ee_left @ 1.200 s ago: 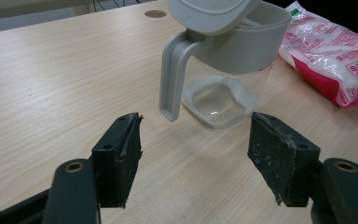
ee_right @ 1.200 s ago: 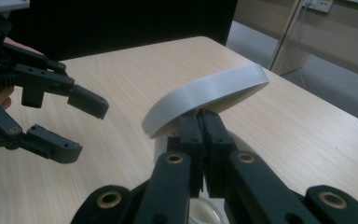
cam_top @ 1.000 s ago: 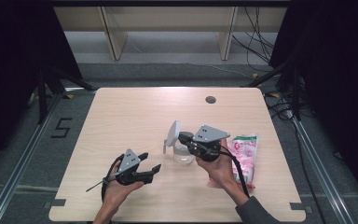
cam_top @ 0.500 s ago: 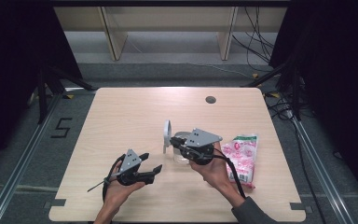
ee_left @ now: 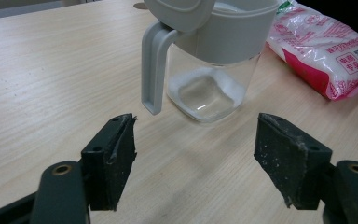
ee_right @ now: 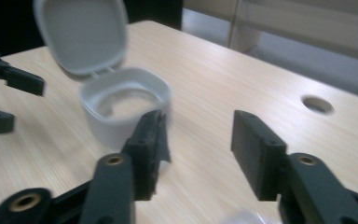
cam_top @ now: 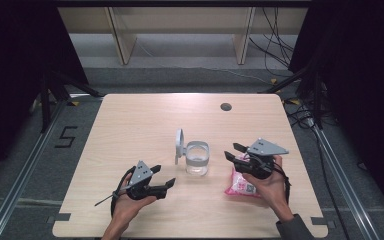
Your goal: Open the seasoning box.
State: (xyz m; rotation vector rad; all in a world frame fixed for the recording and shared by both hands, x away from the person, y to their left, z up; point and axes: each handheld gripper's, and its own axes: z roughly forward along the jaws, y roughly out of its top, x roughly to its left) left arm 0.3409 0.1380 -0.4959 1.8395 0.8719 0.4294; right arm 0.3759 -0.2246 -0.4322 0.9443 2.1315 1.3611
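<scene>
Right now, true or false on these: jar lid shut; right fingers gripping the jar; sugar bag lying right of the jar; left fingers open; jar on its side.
1. The lid is shut. False: it stands flipped open on the clear jar.
2. The right gripper grips the jar. False: its fingers are apart with nothing between them, just opened, clear of the jar.
3. The pink-and-white bag lies right of the jar. True, partly under the right hand.
4. The left gripper is open. True, empty, facing the jar.
5. The jar lies on its side. False: upright on the table.
</scene>
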